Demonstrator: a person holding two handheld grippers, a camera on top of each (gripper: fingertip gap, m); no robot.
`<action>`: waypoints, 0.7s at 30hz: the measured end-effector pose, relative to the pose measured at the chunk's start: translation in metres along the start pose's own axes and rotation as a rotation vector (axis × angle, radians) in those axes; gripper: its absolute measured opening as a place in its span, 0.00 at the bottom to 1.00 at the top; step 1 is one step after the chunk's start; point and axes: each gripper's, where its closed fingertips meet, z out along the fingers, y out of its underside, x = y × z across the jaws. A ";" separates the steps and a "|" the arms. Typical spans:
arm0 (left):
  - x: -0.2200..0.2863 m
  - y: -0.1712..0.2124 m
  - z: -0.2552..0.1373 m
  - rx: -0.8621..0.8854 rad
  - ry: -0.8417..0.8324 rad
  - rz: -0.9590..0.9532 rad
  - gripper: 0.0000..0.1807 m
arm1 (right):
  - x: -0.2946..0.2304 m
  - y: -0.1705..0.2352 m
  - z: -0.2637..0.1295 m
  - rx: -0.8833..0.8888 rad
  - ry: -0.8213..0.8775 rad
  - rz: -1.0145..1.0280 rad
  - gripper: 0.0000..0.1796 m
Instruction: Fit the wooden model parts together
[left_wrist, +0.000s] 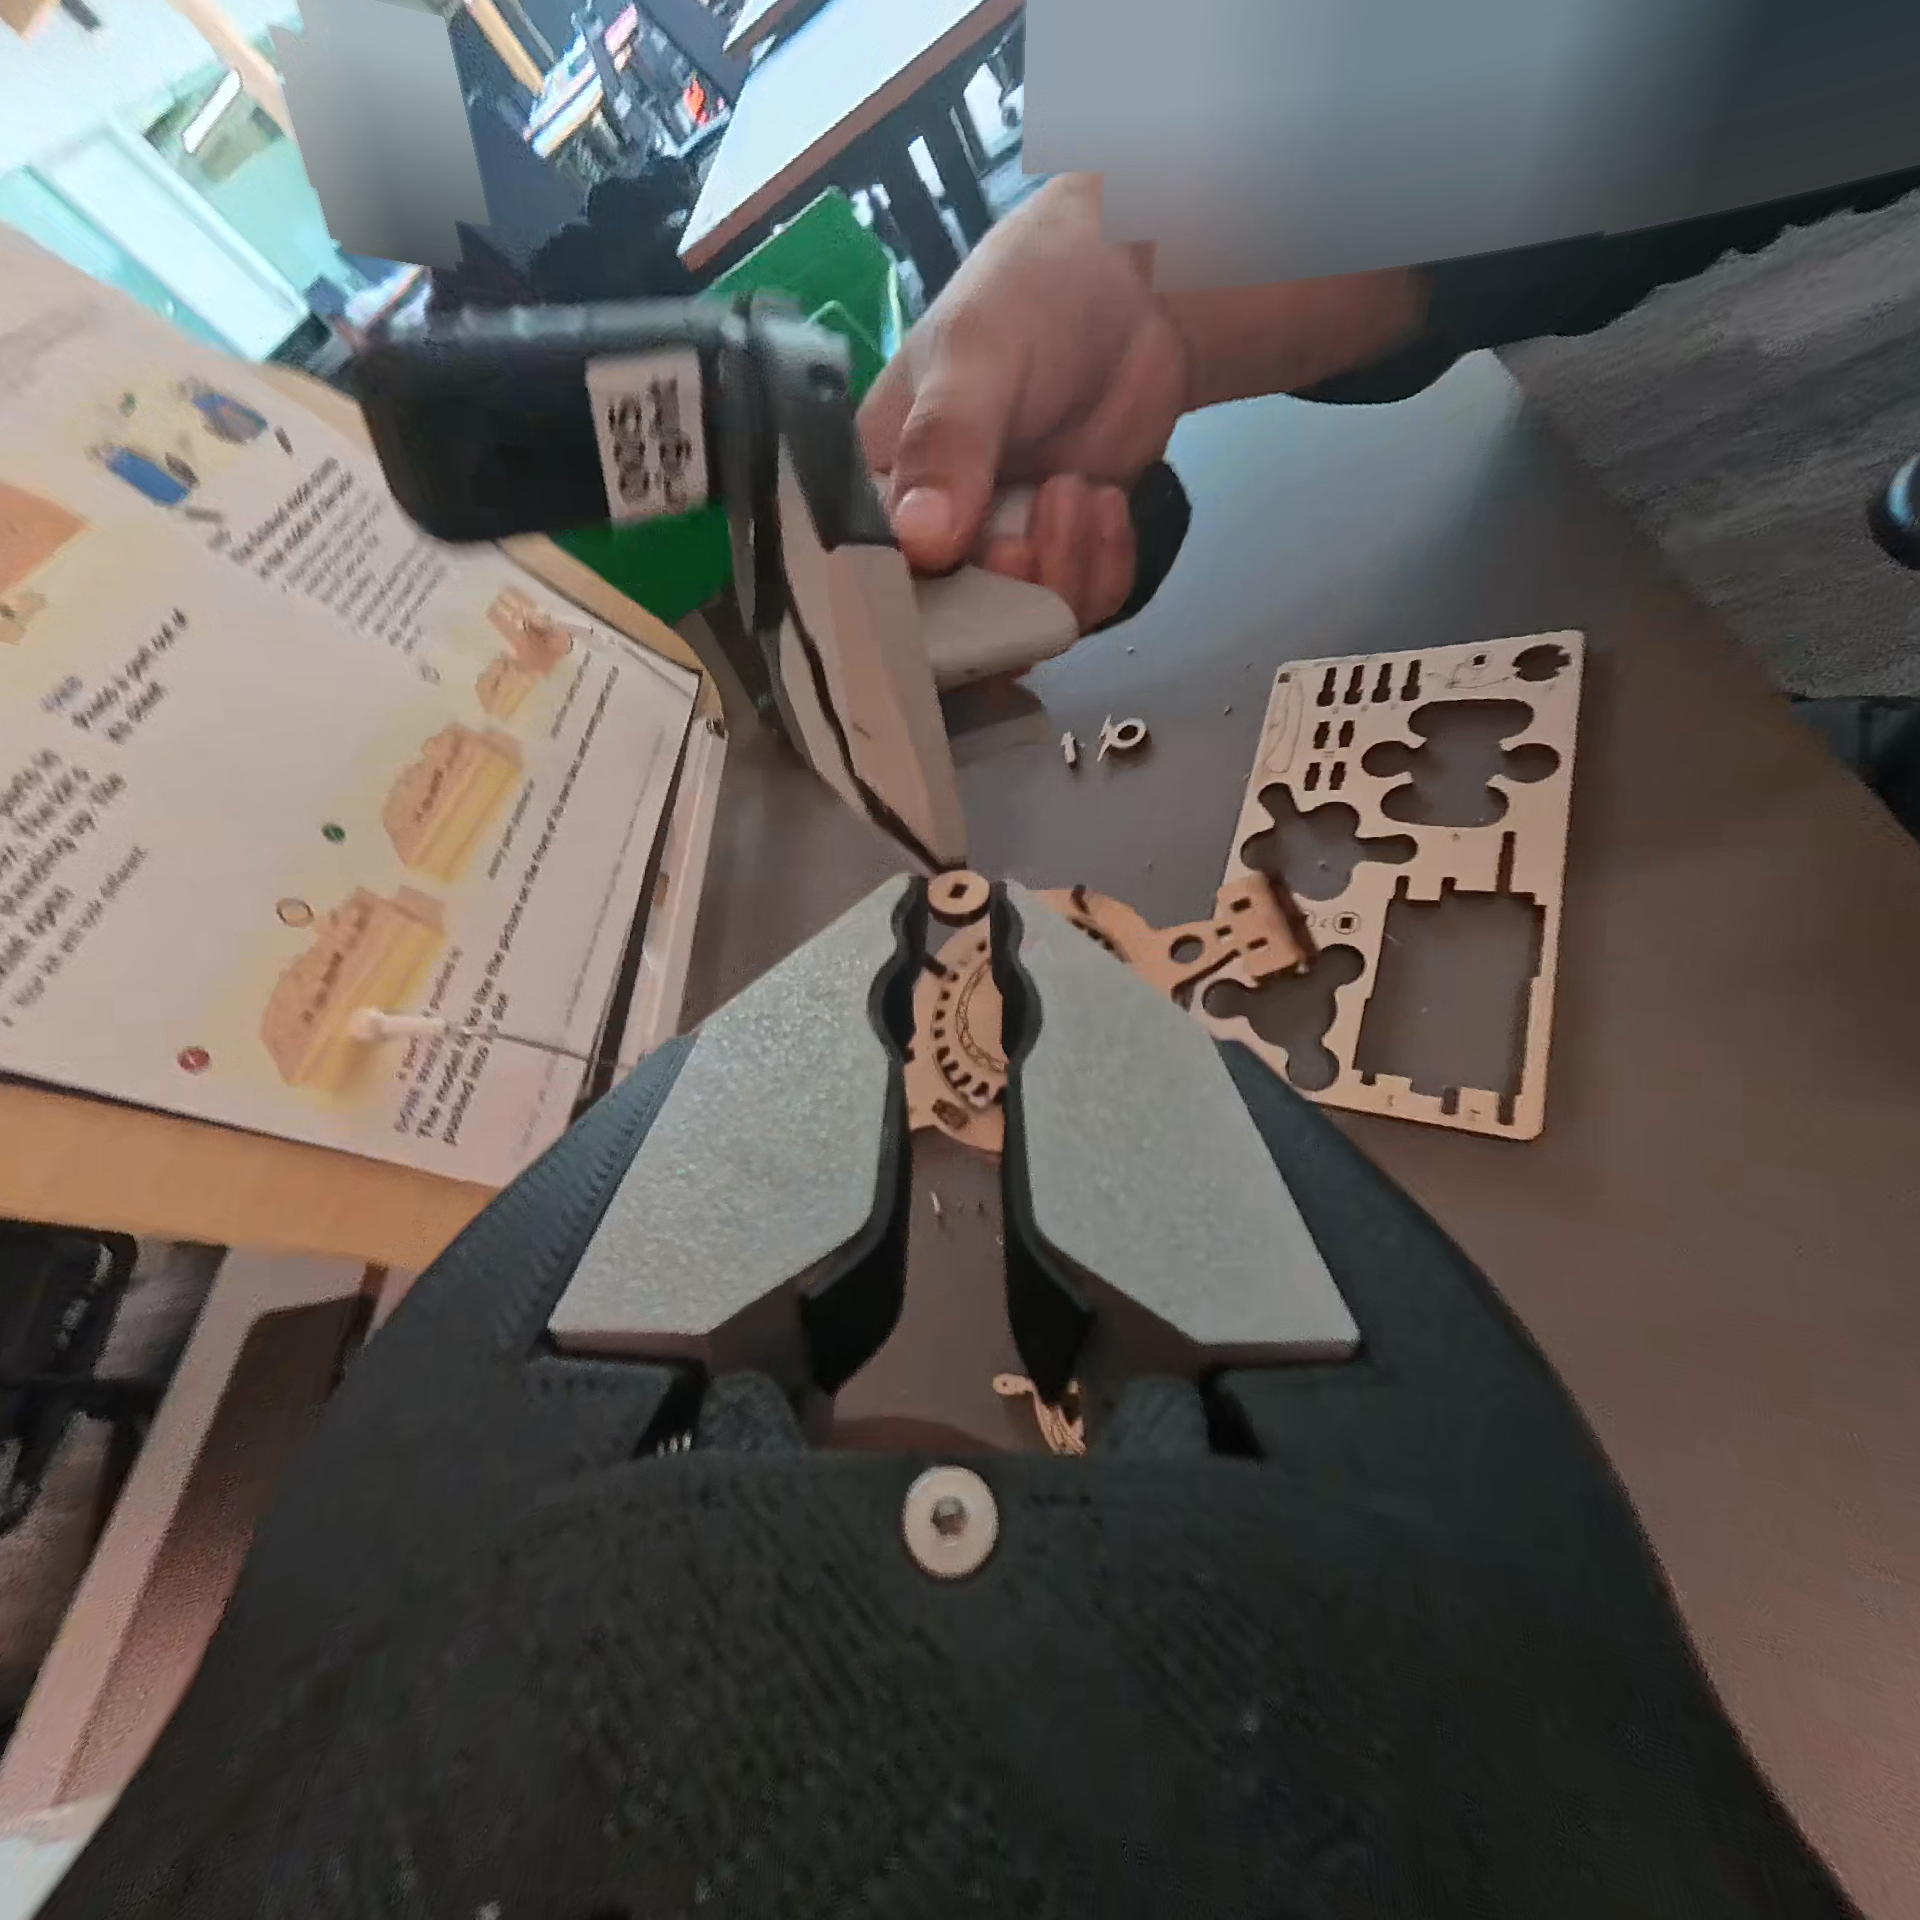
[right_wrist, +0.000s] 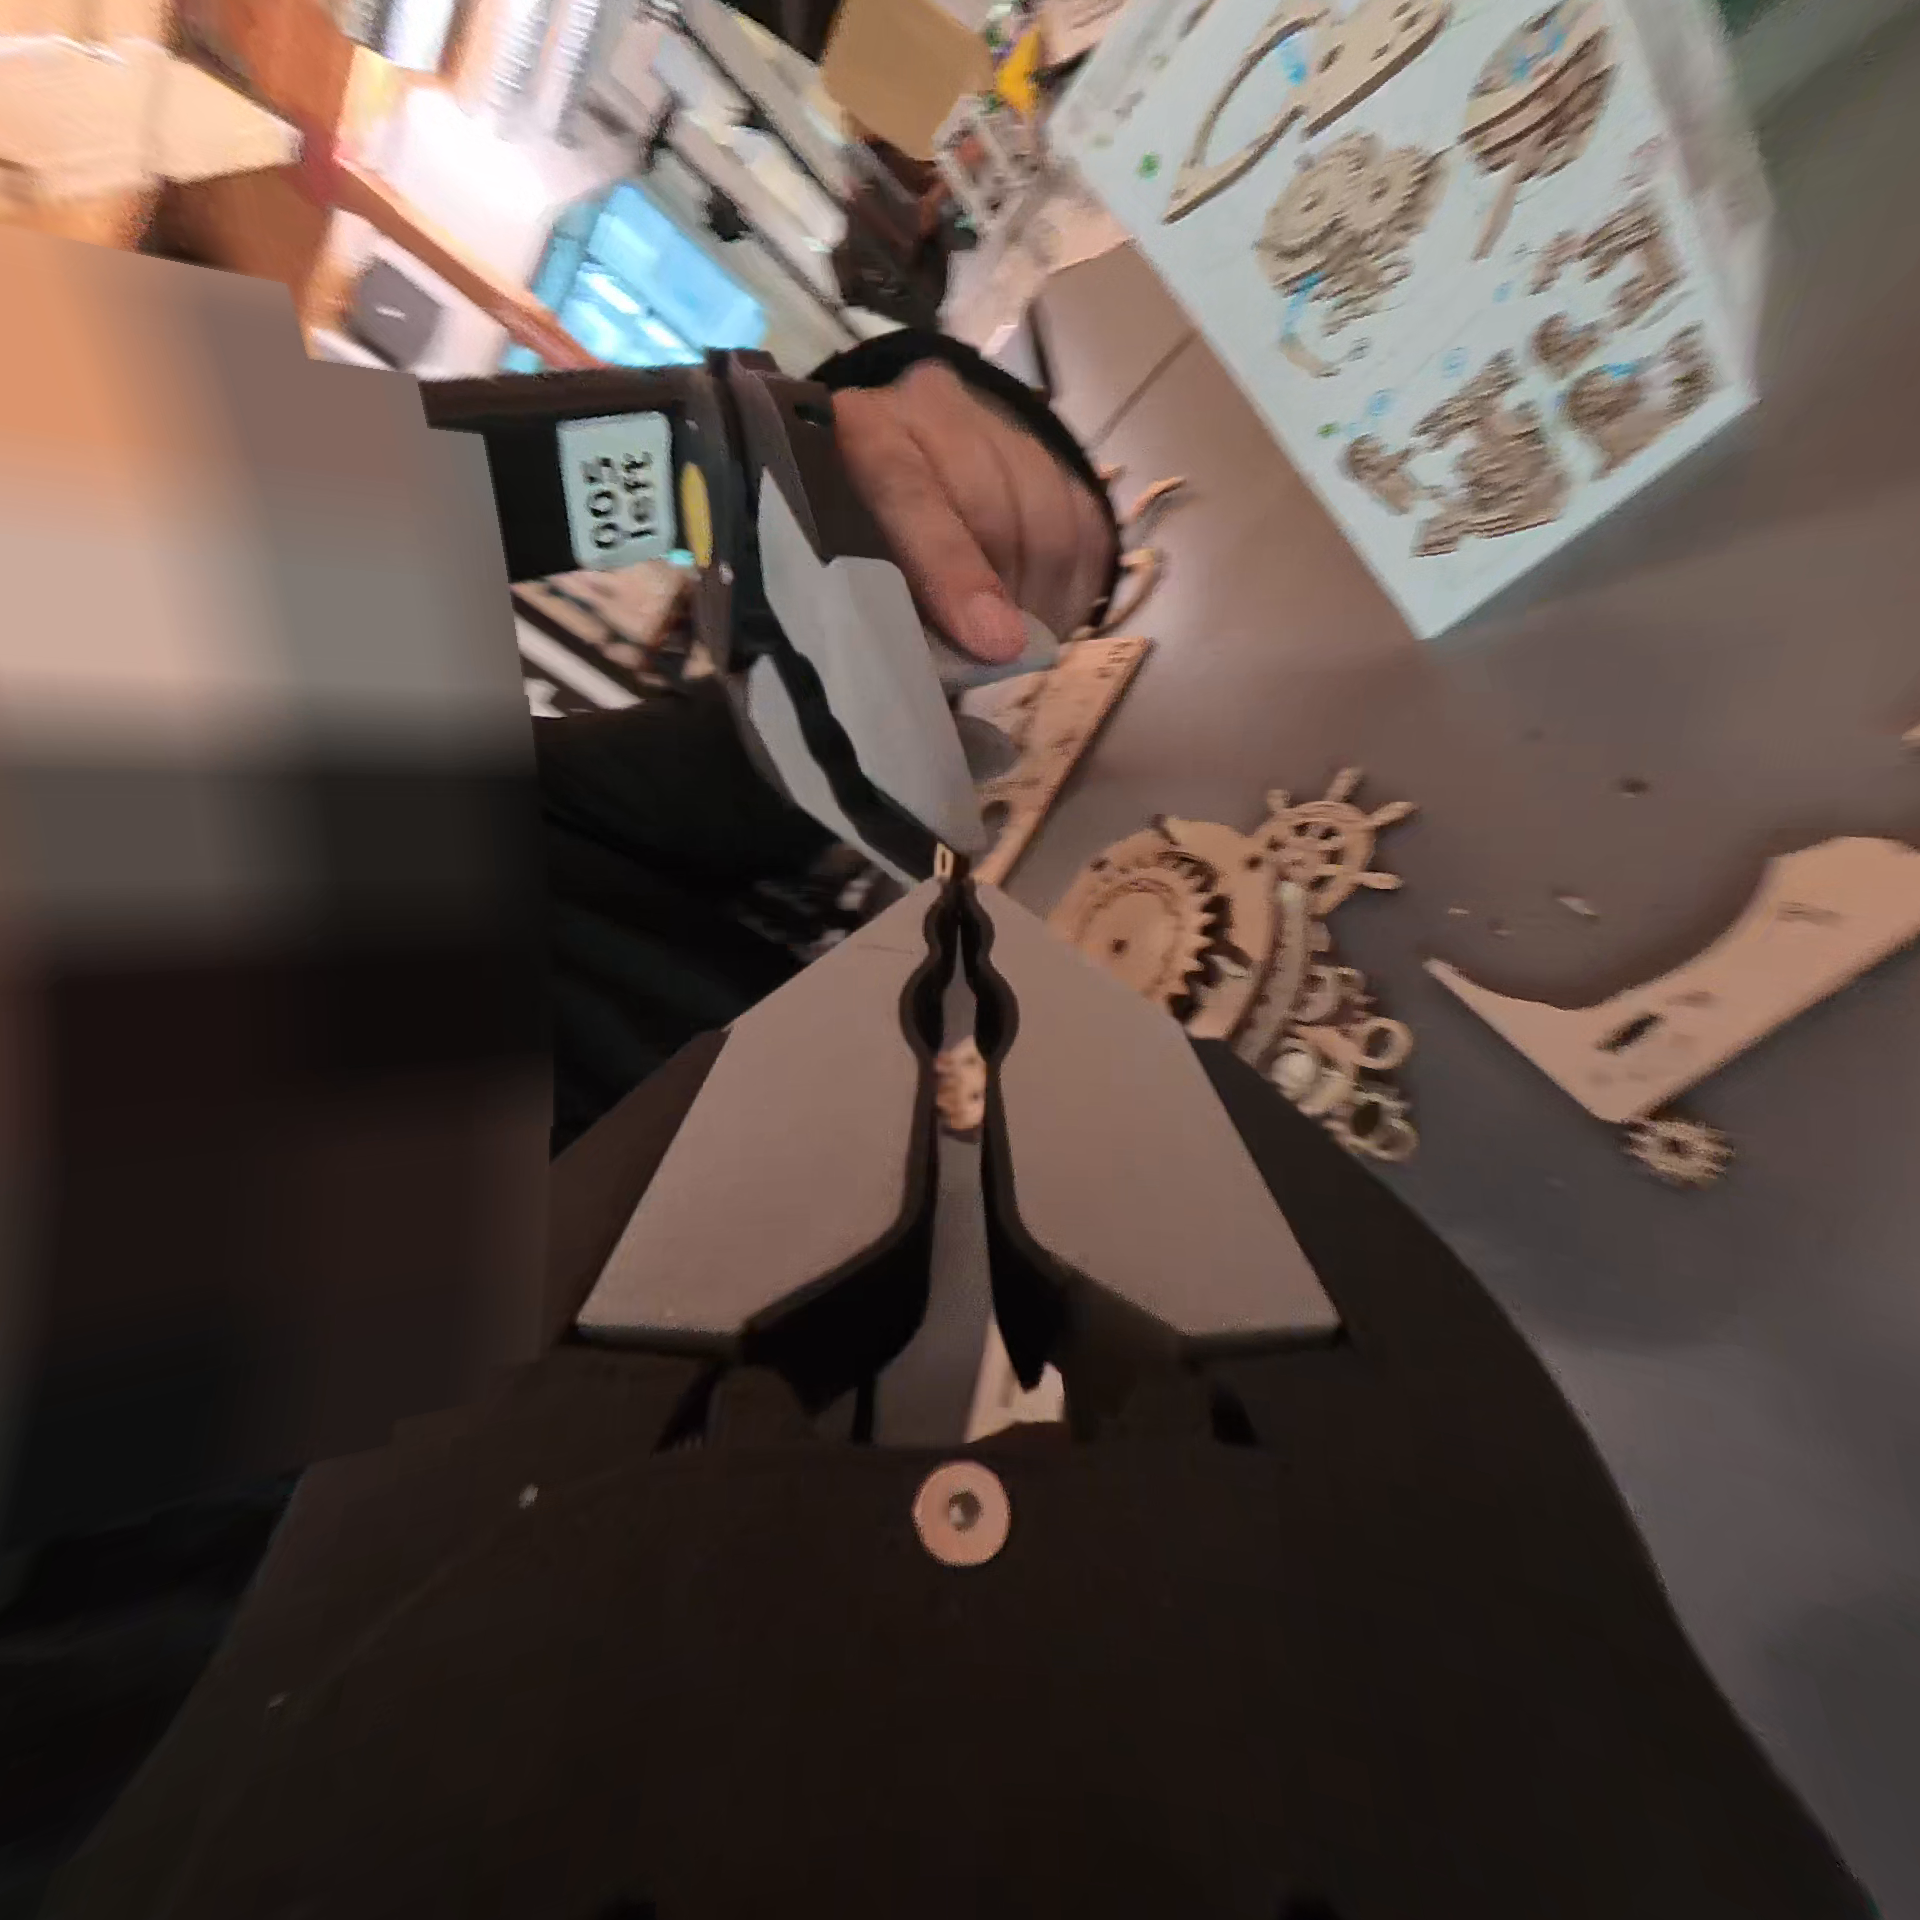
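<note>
Left gripper (left_wrist: 957, 902) low over the grey tabletop (left_wrist: 1662, 1299), fingers (left_wrist: 748, 1122) pulled in narrow and pinching a small round wooden washer (left_wrist: 957, 896) with a square hole, right at the tips. Right gripper (left_wrist: 940, 857) coming down from above, held by a hand (left_wrist: 1029, 416), its tips nearly closed and just touching the top of that washer. Too small to tell if anything sits between those tips here.

From the right wrist view, right gripper (right_wrist: 951, 891) with fingers (right_wrist: 800, 1153) almost together, tip to tip with the left gripper (right_wrist: 948, 847). A tiny wooden bit (right_wrist: 944, 862) squeezed where the tips meet; cannot tell which gripper has it there. Another hand (right_wrist: 977, 520) on the left gripper's handle.

Under the left gripper, a round wooden gear piece (left_wrist: 961, 1029) flat on the tabletop. Just beside it, a thin wooden sheet (left_wrist: 1413, 894) with many parts already punched out. Two tiny loose bits (left_wrist: 1112, 738) near the sheet. An open paper booklet (left_wrist: 312, 779) with pictures, off to the left.

Near the right gripper, a built-up wooden model (right_wrist: 1236, 935) with gears and a ship's wheel, a curved flat wooden part (right_wrist: 1704, 987), and a small loose gear (right_wrist: 1678, 1148). A pale box (right_wrist: 1455, 291) with printed pictures, farther back.
</note>
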 end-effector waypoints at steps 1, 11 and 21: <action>-0.002 0.005 0.002 -0.013 -0.008 -0.030 0.05 | 0.008 0.000 -0.003 0.001 0.080 -0.042 0.00; 0.013 0.024 0.015 -0.078 0.137 -0.367 0.05 | 0.014 0.004 -0.006 -0.146 0.571 -0.548 0.02; 0.012 0.033 0.018 -0.105 0.137 -0.338 0.06 | 0.021 0.021 0.002 -0.228 0.552 -0.512 0.00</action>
